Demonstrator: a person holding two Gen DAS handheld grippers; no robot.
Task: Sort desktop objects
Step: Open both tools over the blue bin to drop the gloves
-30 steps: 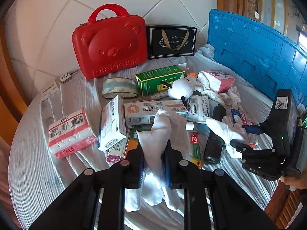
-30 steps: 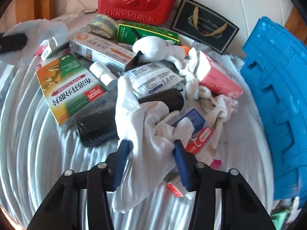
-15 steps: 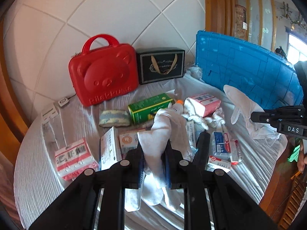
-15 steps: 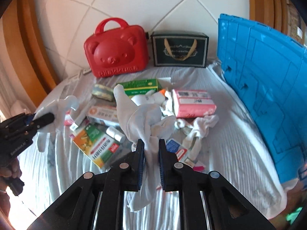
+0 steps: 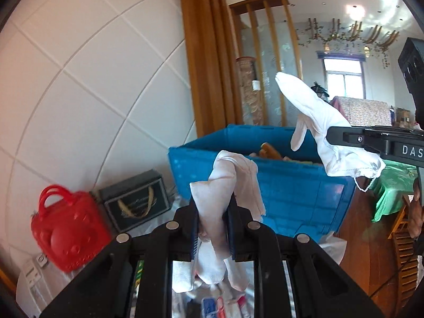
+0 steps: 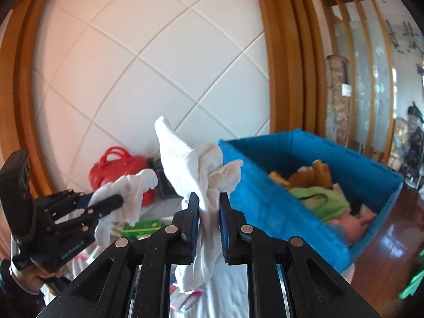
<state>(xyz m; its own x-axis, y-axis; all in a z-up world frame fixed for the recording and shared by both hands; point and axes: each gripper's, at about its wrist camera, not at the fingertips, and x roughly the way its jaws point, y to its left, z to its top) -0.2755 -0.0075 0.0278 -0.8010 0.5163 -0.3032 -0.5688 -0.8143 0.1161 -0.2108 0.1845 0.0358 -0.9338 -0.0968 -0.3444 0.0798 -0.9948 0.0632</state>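
My left gripper point(image 5: 213, 206) is shut on a white glove point(image 5: 225, 182), held up in the air in front of the blue crate point(image 5: 278, 193). My right gripper point(image 6: 209, 206) is shut on a second white glove point(image 6: 193, 164), also raised, just left of the blue crate point(image 6: 265, 201). In the left wrist view the right gripper point(image 5: 334, 133) shows at the right with its glove point(image 5: 318, 122) over the crate's near rim. In the right wrist view the left gripper point(image 6: 116, 201) shows at the left with its glove point(image 6: 127, 193).
The crate holds plush toys and soft green and pink things point(image 6: 320, 198). A red bear case point(image 5: 66, 228) and a black gift box point(image 5: 135, 201) stand against the white tiled wall. Boxes lie on the white cloth below point(image 6: 143, 225). Wooden floor lies right of the crate.
Both grippers have risen and swung right toward the blue crate, each carrying its glove. The table clutter has dropped out of view and the crate's inside now shows.
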